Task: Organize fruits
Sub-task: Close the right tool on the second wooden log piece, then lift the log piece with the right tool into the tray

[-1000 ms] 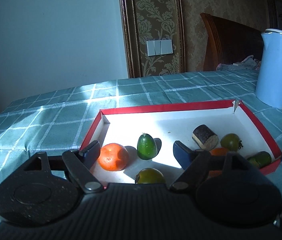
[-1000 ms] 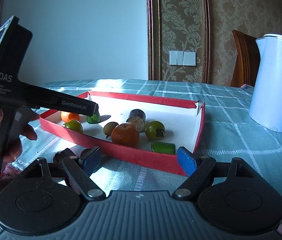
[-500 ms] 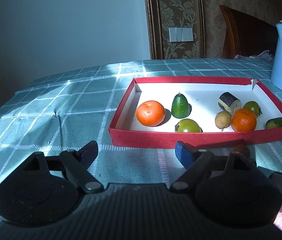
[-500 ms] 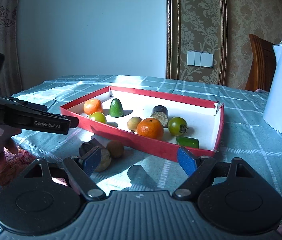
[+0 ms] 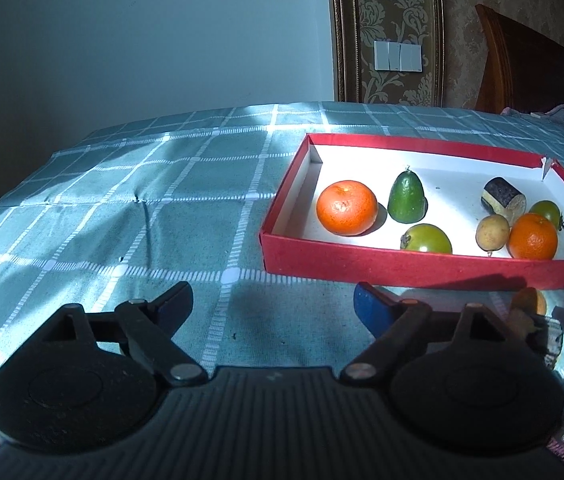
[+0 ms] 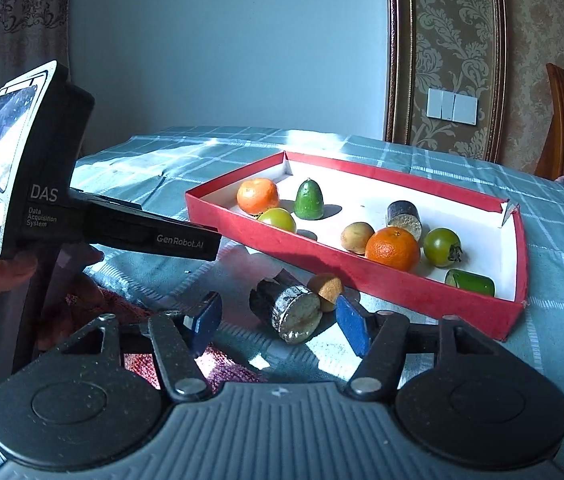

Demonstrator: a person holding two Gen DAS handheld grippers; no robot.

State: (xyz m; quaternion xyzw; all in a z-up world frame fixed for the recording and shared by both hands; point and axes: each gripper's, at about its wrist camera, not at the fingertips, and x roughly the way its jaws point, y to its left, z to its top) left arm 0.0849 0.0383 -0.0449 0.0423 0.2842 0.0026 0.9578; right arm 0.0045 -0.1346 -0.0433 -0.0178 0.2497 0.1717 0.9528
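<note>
Nearest, the right gripper (image 6: 278, 322) is spread wide and empty around a dark cut cylinder (image 6: 287, 306) on the tablecloth (image 6: 154, 172), with a small brown fruit (image 6: 325, 285) touching it. The left gripper (image 5: 272, 304) is likewise wide and empty. Beyond, the red tray (image 6: 361, 274) holds two oranges, green fruits and another cylinder.

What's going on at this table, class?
A person holds a gripper in each hand, sorting fruit into a red tray. Seven pieces lie in it, among them two oranges and an avocado. Both the left gripper and the right gripper have open jaws and hold nothing. A dark chunk and a small brown fruit lie on the cloth before the right gripper.
</note>
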